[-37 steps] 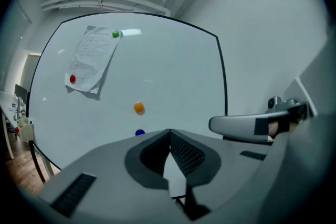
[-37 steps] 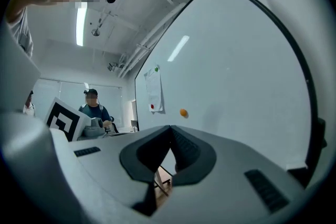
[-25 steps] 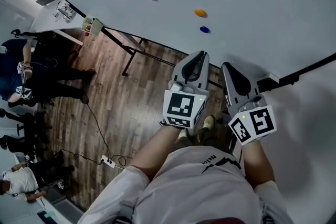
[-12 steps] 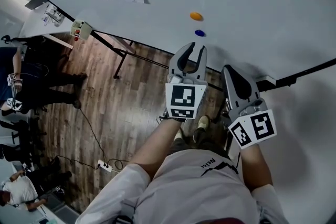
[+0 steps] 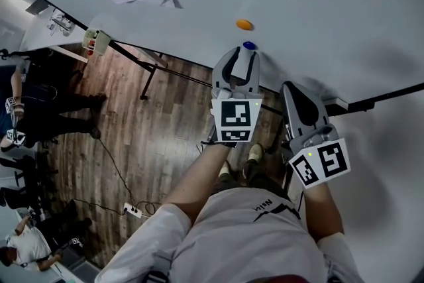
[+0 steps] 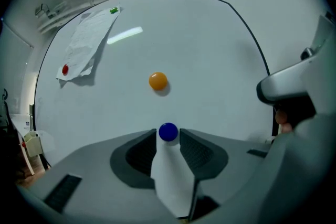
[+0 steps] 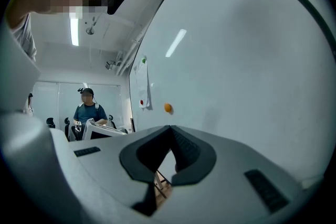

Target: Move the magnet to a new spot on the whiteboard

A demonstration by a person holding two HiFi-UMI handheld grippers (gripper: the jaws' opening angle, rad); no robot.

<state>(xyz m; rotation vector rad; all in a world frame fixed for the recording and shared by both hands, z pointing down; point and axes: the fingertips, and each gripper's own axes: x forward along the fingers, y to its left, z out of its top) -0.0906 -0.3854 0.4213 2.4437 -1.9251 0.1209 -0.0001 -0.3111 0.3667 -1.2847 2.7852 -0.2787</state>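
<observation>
White T-shirt (image 5: 255, 238) worn; grey left gripper (image 5: 244, 57) and right gripper (image 5: 291, 87) carry black-and-white marker cubes (image 5: 235, 121).

Your whiteboard (image 5: 318, 3): smooth, white, slightly glossy.
You've got a glossy plastic-looking blue magnet (image 6: 168, 132) and orange magnet (image 6: 158, 81), a creased matt paper sheet (image 6: 84, 44), and a wood-plank floor (image 5: 152, 129).

The blue magnet (image 6: 168, 132) is a small round disc stuck flat against the upright whiteboard (image 6: 210, 50) (a broad, plain white board with a dark frame), low on it, near the bottom edge.
</observation>
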